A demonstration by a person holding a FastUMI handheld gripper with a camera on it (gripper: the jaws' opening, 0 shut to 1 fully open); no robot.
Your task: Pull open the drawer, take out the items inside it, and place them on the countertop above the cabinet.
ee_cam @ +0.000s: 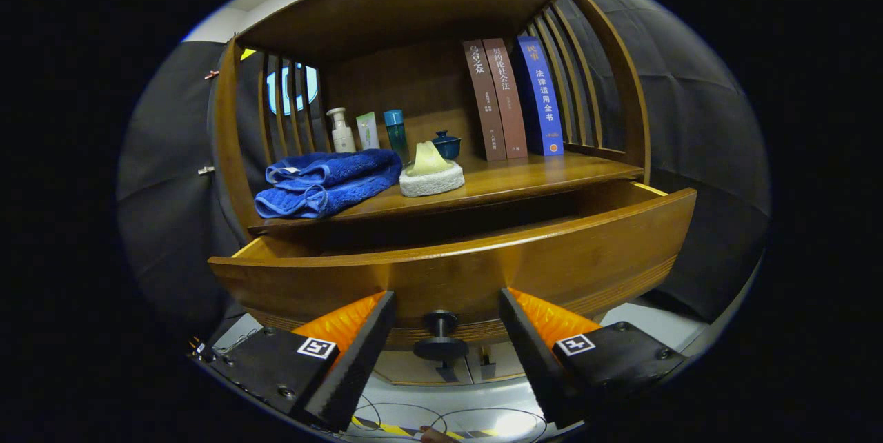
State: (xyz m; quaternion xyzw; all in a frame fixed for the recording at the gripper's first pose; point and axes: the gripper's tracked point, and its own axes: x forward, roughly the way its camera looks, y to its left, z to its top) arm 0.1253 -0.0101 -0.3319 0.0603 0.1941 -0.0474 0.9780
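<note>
Gripper [447, 322] with its fingers spread apart, holding nothing; the dark round knob [440, 341] sits in the gap between the two fingers, clear of both. The knob projects from the lower middle of the drawer [455, 270] front, a broad curved wooden panel that runs crosswise just ahead of the fingertips. The drawer stands pulled out from the cabinet, its long axis left to right, and a dark opening shows behind its top edge; the inside is in shadow, and whatever lies in it cannot be made out. Above and beyond the opening lies the countertop [524, 177], the place where the items are to go. On it rest a folded blue towel [324, 182], a pale item on a white pad [431, 174], small bottles [365, 131], a little lidded jar [447, 144] and three upright books [514, 99]. Judged from this, opening is done or nearly so; the coming move is up and over the drawer's front edge, then down into the opening.
</note>
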